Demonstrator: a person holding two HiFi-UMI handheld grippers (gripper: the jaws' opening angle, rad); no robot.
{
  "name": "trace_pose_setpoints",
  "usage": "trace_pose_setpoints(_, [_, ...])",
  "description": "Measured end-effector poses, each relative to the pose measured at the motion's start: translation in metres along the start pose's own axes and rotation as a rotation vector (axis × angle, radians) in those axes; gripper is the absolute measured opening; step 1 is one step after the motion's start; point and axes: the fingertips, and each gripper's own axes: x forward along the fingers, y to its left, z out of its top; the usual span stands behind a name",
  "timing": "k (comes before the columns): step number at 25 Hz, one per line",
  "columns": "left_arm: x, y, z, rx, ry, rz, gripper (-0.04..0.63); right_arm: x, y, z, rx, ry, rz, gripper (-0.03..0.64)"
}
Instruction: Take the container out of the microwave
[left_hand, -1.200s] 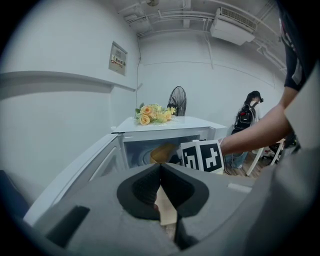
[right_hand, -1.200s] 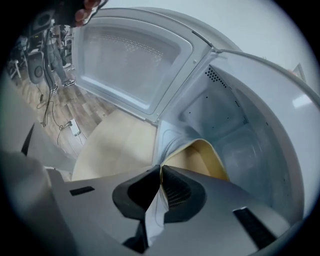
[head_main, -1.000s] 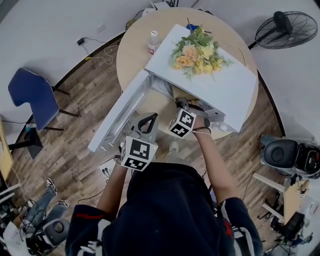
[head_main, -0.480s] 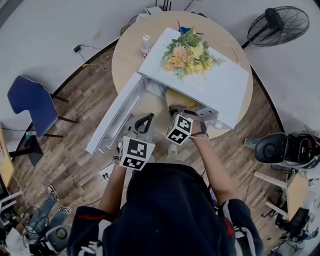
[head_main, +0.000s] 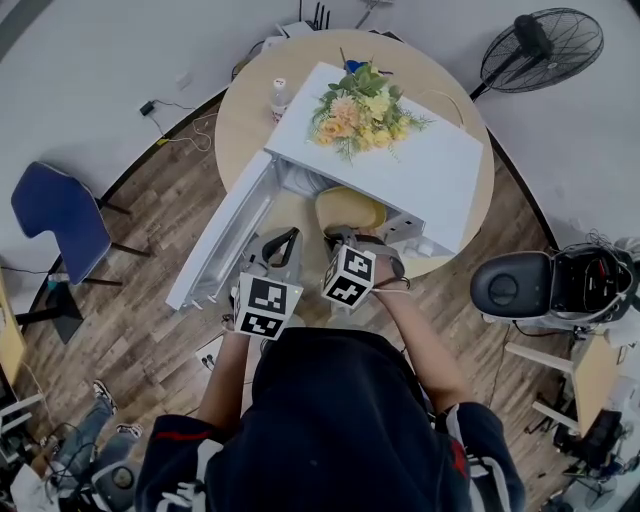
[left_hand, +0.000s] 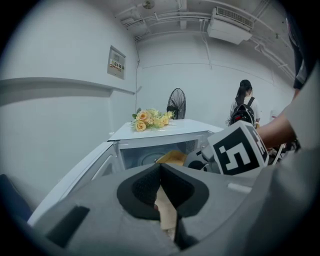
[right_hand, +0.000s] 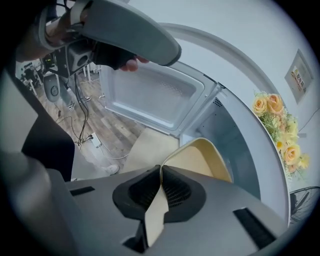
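A white microwave stands on a round wooden table, its door swung wide to the left. A pale yellow container sticks halfway out of the cavity. My right gripper is shut on its near rim; in the right gripper view the rim runs between the pads and the bowl of the container lies just beyond. My left gripper hovers in front of the open door, shut with nothing held. In the left gripper view its pads meet, facing the microwave and container.
A bunch of flowers lies on the microwave's top, a small bottle stands on the table behind. A fan, a blue chair, a dark machine and floor cables surround the table. A person stands beyond.
The right gripper has drawn back and risen a little, and the yellow container has slid further out of the cavity. The left gripper has stayed put.
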Motion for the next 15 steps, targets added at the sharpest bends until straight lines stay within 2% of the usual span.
trace_pose_setpoints(6, [-0.001, -0.009, 0.003, 0.008, 0.002, -0.005, 0.012, -0.013, 0.008, -0.004, -0.043, 0.007, -0.015, 0.020])
trace_pose_setpoints(15, [0.000, -0.023, 0.003, 0.025, 0.001, -0.028, 0.012, -0.030, 0.029, -0.009, -0.092, 0.028, 0.017, 0.020])
